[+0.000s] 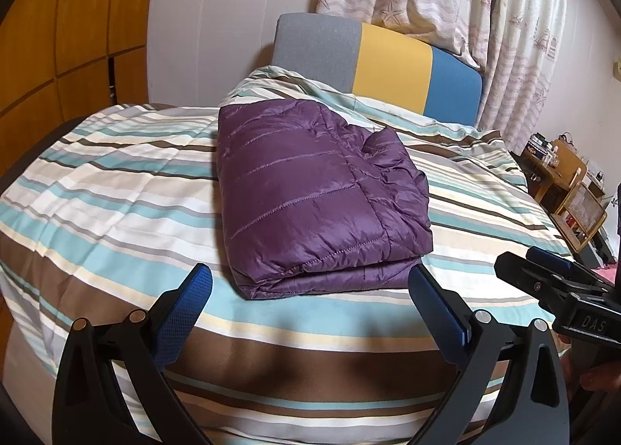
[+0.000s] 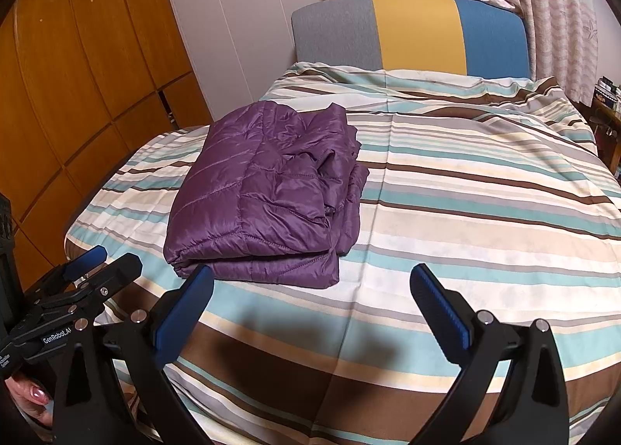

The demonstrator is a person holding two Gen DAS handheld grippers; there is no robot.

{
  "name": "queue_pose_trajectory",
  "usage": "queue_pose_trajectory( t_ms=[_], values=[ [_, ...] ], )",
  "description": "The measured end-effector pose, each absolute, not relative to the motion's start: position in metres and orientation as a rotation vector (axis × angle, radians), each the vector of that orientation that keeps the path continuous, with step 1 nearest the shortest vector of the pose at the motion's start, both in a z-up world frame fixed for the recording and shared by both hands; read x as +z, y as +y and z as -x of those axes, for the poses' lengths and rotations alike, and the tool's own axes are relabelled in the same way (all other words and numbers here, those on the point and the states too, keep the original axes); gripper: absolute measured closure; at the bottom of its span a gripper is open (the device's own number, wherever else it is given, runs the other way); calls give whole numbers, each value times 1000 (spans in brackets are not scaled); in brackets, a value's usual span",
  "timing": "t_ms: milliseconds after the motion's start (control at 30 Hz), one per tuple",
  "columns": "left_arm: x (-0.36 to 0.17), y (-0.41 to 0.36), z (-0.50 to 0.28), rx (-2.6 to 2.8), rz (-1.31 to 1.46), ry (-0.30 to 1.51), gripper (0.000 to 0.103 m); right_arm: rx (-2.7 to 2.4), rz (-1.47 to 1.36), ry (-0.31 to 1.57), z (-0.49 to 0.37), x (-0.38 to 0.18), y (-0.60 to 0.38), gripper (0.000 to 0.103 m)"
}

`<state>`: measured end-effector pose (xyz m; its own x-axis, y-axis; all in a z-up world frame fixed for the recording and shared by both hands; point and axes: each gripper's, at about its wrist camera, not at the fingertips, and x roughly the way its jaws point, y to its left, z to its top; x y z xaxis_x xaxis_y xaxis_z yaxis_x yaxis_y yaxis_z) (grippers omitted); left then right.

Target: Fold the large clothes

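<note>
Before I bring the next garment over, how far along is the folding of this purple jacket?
Looks done: the purple puffer jacket lies folded into a compact stack on the striped bedcover. In hand: nothing; the left gripper and right gripper are both open and clear of it. Left: perhaps tidying the rumpled right side where layers stick out; otherwise it seems finished.

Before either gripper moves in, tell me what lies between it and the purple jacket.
Nothing visible does. The folded purple jacket lies on the striped bedspread, and only bare bedspread separates it from the left gripper and the right gripper. Both have their jaws wide open and hold nothing.
</note>
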<state>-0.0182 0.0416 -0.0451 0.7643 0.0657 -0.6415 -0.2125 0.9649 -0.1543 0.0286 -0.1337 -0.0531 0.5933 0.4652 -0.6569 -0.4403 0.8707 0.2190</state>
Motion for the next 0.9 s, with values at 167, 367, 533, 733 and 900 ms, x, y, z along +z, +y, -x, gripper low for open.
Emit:
queue_pose_trajectory(
  t_ms=[167,367,533,733,900],
  values=[
    [-46,41,17,135,220,689,3,528,-34,774,-28,-53,-134,2],
    [-47,41,17,105,242,687,3,530,-37,777,-30,-54,-134,2],
    [-46,39,19,107,233,672,3,530,-40,782,-30,-56,-134,2],
    [-46,39,19,119,222,674,3,530,-42,782,-29,-56,-133,2],
    [-48,42,18,129,230,686,3,530,-43,785,-30,-56,-133,2]
  ],
)
